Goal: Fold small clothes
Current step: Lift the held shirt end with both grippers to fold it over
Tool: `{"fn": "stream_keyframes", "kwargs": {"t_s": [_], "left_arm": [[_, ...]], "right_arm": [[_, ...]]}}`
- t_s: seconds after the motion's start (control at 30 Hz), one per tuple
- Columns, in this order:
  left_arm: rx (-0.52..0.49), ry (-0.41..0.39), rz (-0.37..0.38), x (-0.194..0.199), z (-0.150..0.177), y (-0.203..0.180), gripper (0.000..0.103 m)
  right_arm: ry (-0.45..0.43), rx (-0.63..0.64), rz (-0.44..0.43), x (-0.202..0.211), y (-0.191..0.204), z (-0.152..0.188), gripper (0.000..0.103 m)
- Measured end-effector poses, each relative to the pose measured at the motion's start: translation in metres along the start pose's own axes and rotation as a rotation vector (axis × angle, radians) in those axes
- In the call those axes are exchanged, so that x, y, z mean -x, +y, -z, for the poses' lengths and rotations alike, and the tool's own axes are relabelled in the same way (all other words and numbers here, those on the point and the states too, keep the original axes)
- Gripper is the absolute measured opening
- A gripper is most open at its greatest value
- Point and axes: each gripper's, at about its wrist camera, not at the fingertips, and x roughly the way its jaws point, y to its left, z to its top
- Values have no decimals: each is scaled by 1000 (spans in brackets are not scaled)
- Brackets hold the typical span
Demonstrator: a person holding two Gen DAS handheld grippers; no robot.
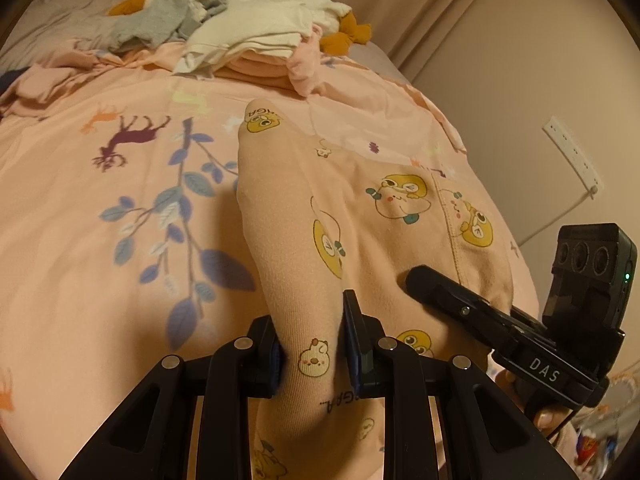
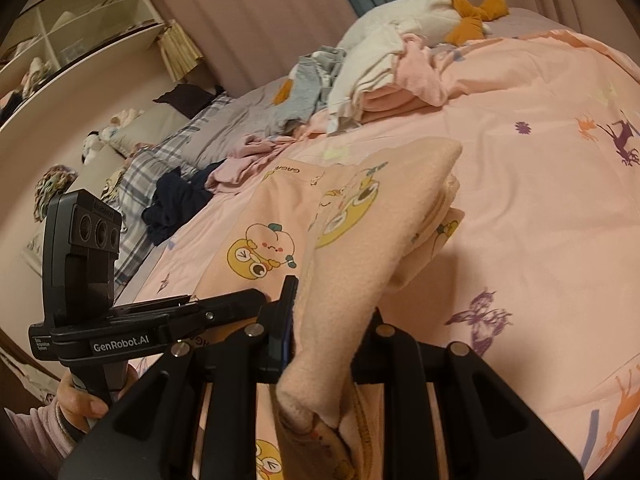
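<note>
Peach cotton garment printed with yellow cartoon animals (image 1: 316, 216) is seen from the left wrist, lifted off the pink bedspread with deer and leaf print (image 1: 120, 184), its far end resting toward the bed's middle. A fold of it is pinched between the left tongs (image 1: 314, 344). The right tongs (image 1: 420, 280) are seen beside it, their tip against the cloth. A white plush goose with orange feet (image 1: 280, 8) lies under loose clothes near the bed's far edge.

From the right wrist, the same garment (image 2: 360, 240) is gripped by the right tongs (image 2: 320, 344), bunched and doubled over. A dark navy crumpled cloth (image 2: 176, 204) lies at the bed's left edge.
</note>
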Motion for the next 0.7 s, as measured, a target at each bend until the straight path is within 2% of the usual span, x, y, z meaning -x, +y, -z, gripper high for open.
{"fn": "stream_keyframes", "kwargs": {"t_s": [0.33, 0.7], "left_arm": [[36, -40, -41, 29, 9, 20, 23], [66, -65, -71, 40, 6, 44, 23]], "right_arm": [[15, 49, -53, -7, 35, 3, 22], [40, 91, -74, -28, 57, -4, 22]]}}
